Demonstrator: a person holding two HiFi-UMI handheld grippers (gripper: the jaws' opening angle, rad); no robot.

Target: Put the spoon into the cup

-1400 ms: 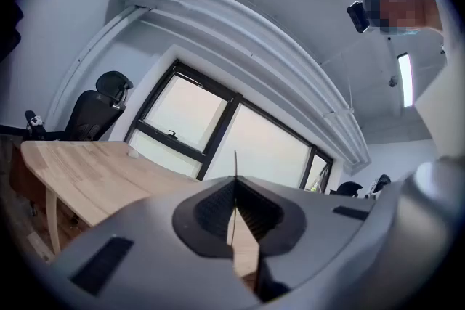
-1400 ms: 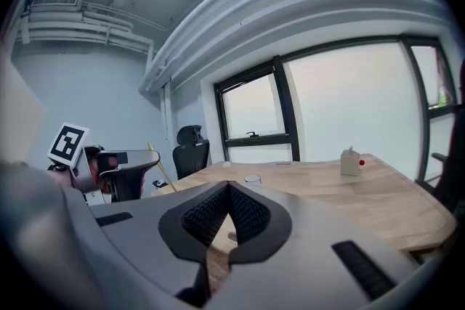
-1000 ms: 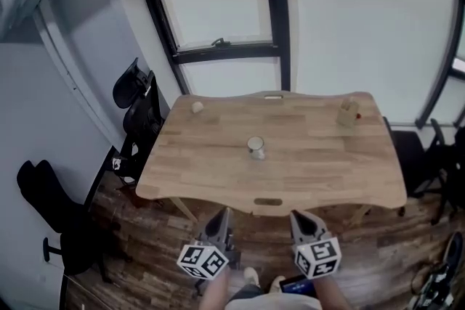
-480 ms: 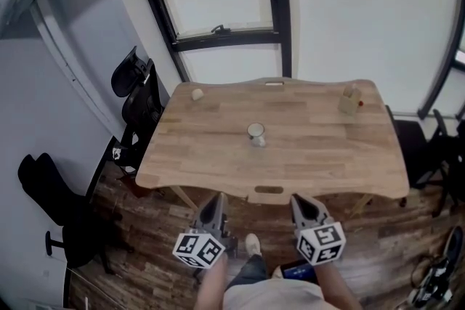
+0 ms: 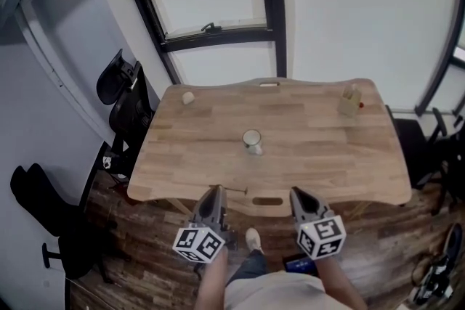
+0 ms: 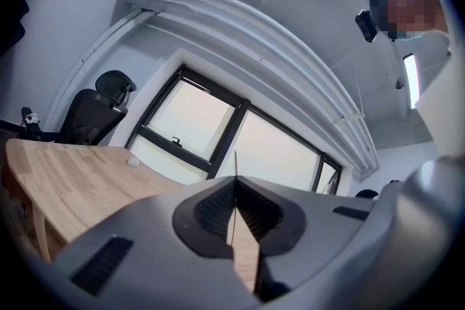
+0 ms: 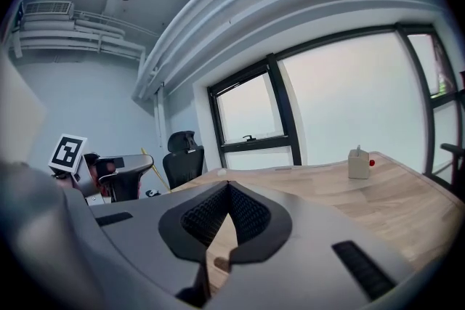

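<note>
A small pale cup (image 5: 252, 141) stands near the middle of the wooden table (image 5: 327, 156). Both grippers hover at the table's front edge, well short of the cup. My left gripper (image 5: 213, 190) is shut on a thin pale spoon. In the left gripper view the spoon (image 6: 235, 160) appears edge-on as a fine line rising between the jaws of the left gripper (image 6: 235, 185). In the right gripper view it is a yellowish sliver (image 7: 148, 155) at the left gripper's tip. My right gripper (image 5: 296, 192) (image 7: 228, 189) is shut with nothing in it.
A small box with a red item (image 5: 351, 102) (image 7: 358, 163) sits at the table's far right corner. A pale round lump (image 5: 188, 98) (image 6: 133, 161) lies at the far left corner. Black office chairs (image 5: 120, 87) stand left of the table, by the window.
The head view has come closer to the table, so the cup and the front edge sit lower and nearer. Both grippers stay low in view, now at the table's edge.
</note>
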